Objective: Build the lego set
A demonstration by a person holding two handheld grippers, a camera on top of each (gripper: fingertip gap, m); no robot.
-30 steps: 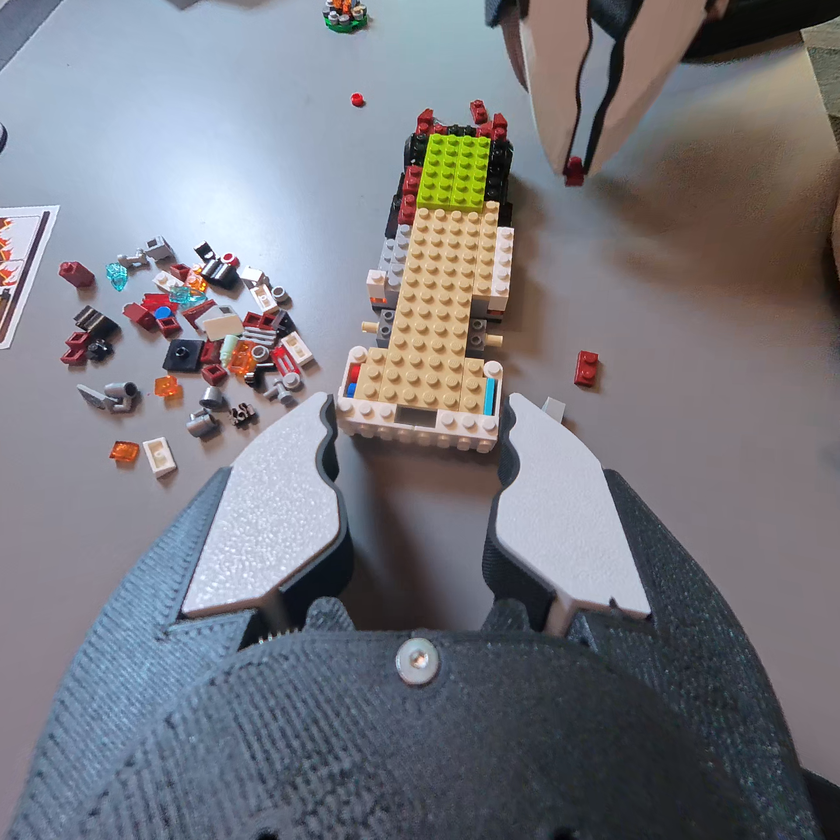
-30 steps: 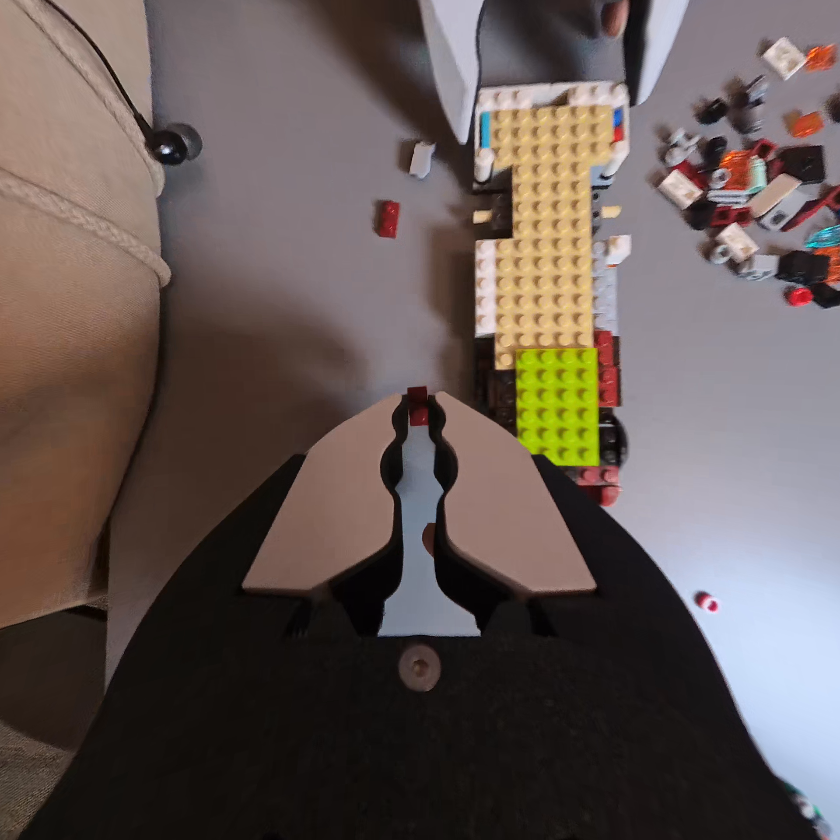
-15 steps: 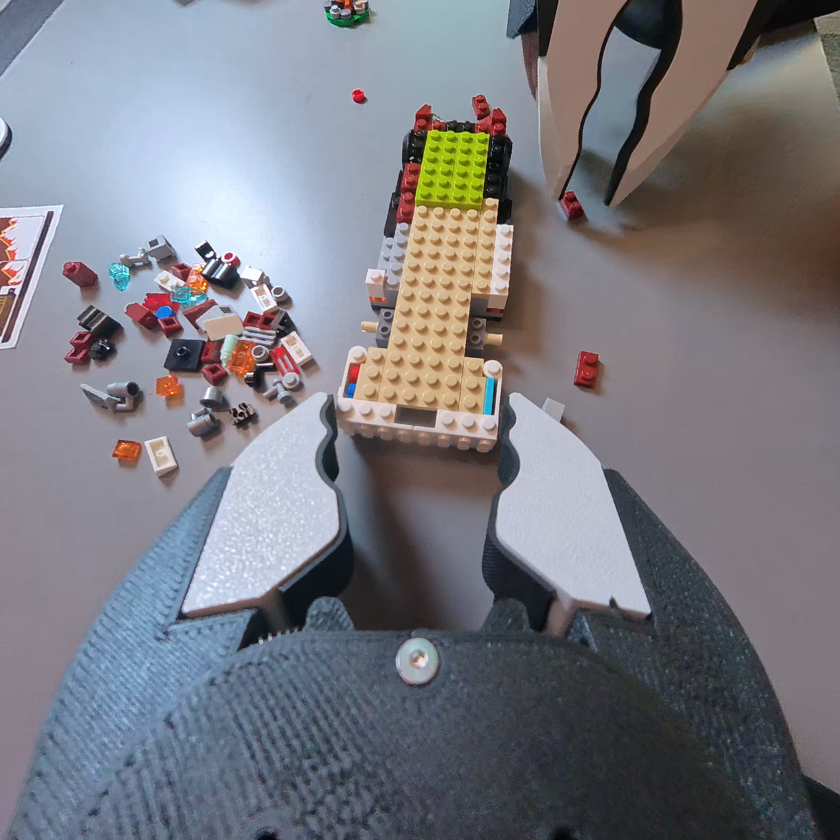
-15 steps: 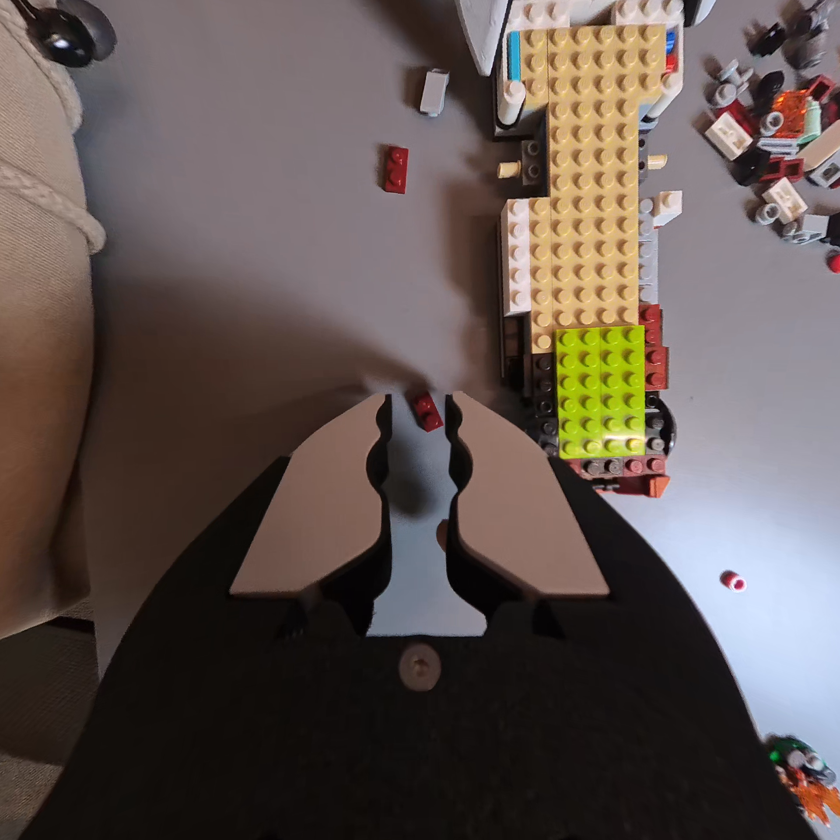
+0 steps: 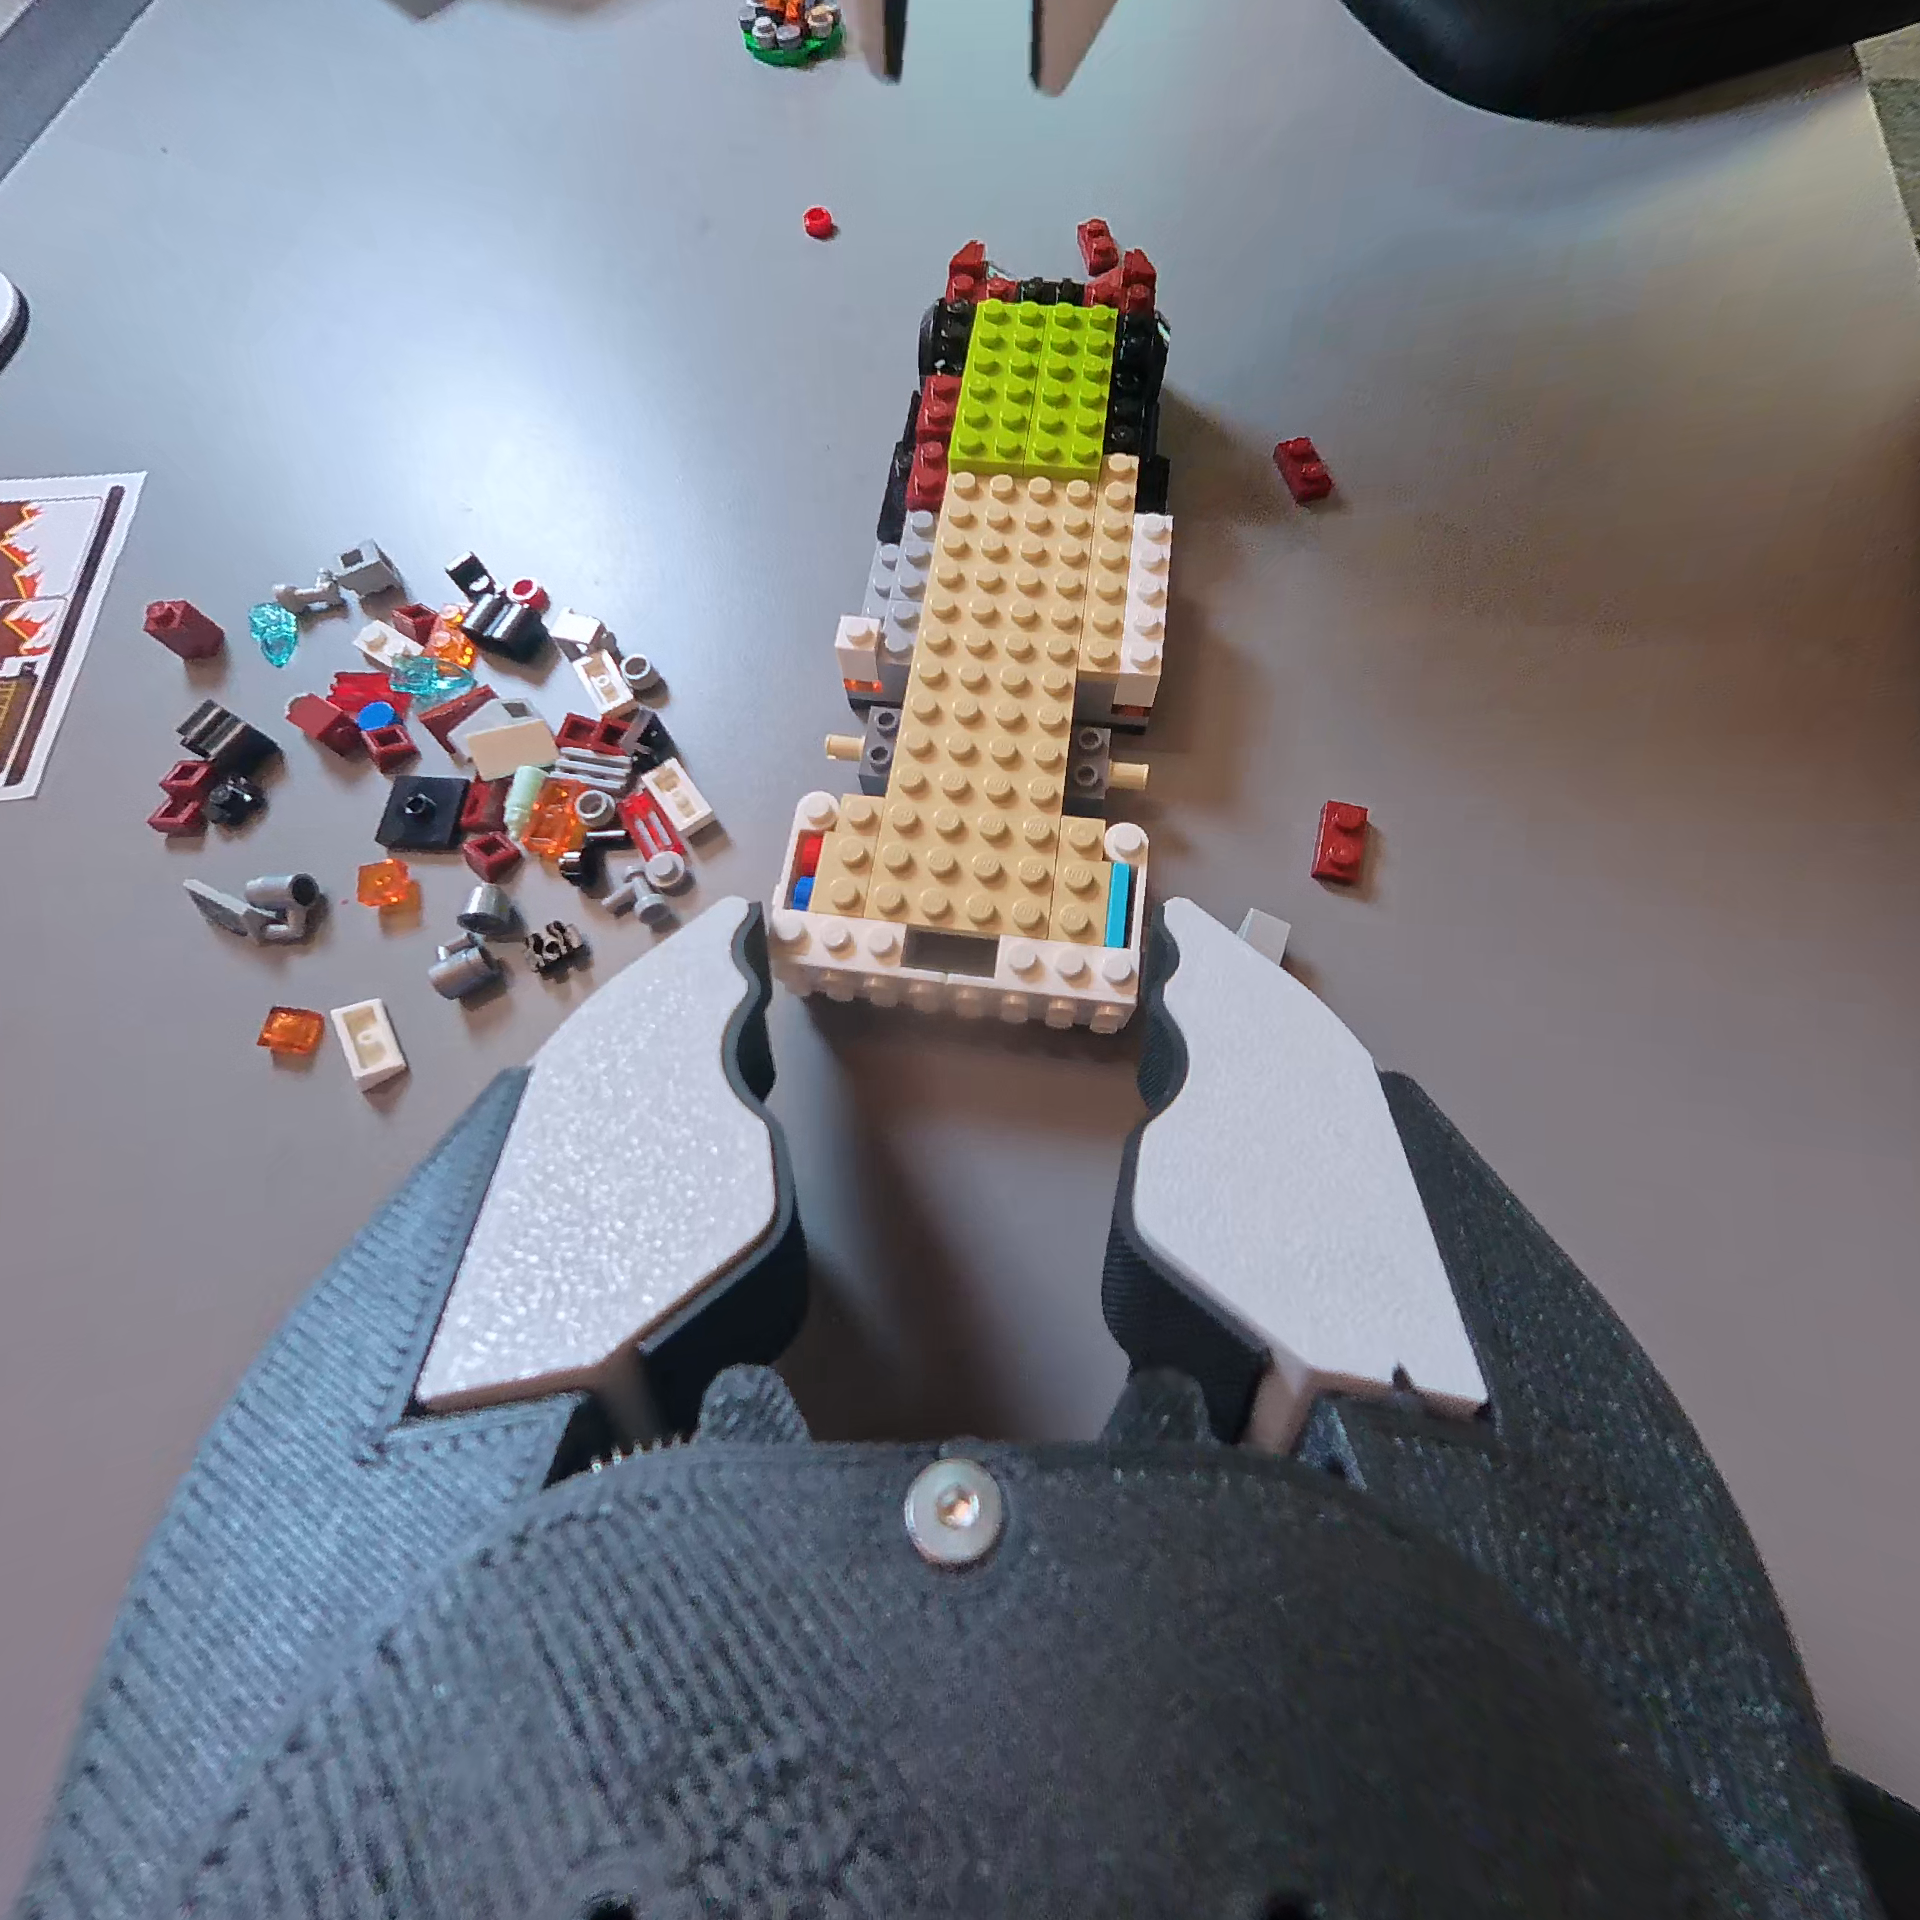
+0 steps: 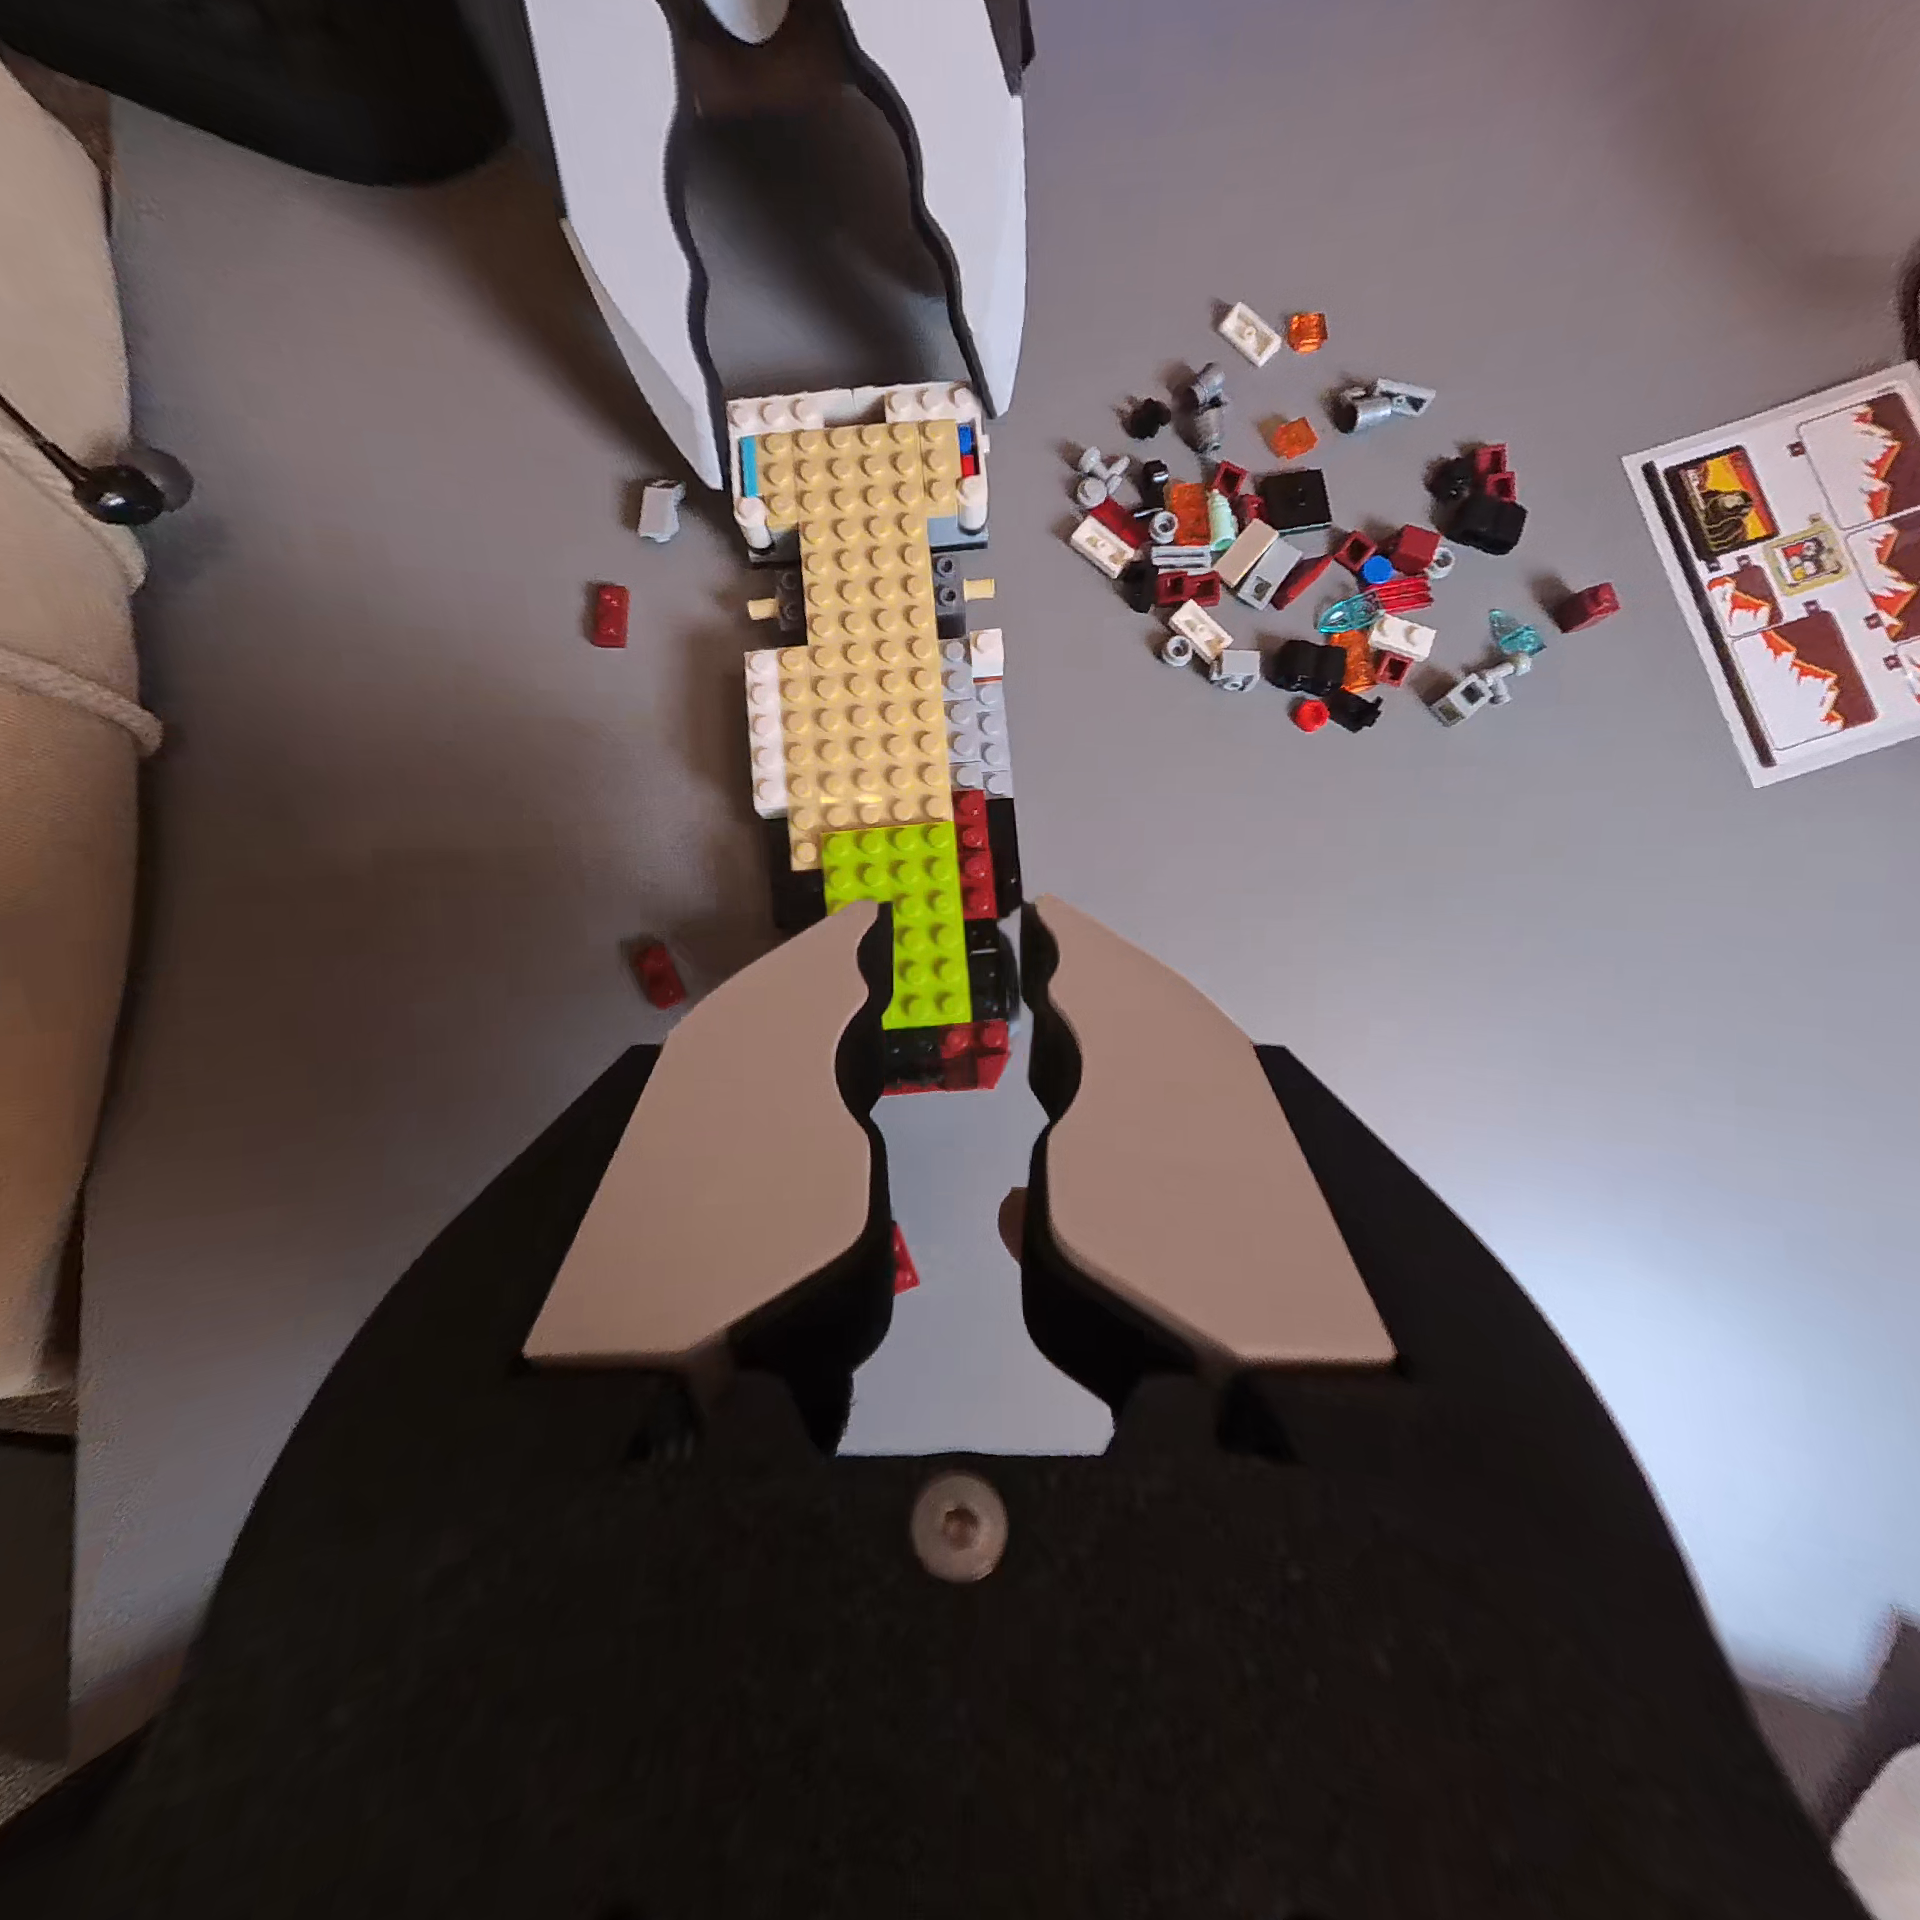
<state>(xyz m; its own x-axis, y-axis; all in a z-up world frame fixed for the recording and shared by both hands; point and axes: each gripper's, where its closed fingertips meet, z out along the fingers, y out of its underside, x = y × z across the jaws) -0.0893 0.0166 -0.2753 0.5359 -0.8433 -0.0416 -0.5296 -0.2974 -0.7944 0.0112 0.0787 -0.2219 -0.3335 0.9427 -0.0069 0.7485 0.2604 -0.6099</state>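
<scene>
Left gripper [image 5: 956, 935] – jaws set wide, one finger on either side of the white end of the brick model [image 5: 997, 675]. Both pads look to be against its side walls, though the contact lines are thin from this angle. The model lies flat on the grey table [image 5: 1558, 623] and runs straight ahead of your fingertips. Hold that clamp square and low on the white course, with even pressure on both sides, so the long tan deck does not twist.

Right gripper [image 6: 951, 914] – jaws narrow but parted, with nothing between the pads. It hangs above the model's far end, over the lime plate [image 6: 914, 883] and clear of it.

Around the tools:
- A dark red brick [image 6: 657, 971] lies just left of the right gripper's left finger.
- A small grey piece [image 5: 1262, 930] sits just outside the left gripper's right finger.
- The loose parts pile [image 5: 468, 748] lies ahead-left of the left gripper.
- A sticker sheet [image 6: 1808, 582] lies beyond that pile.
</scene>
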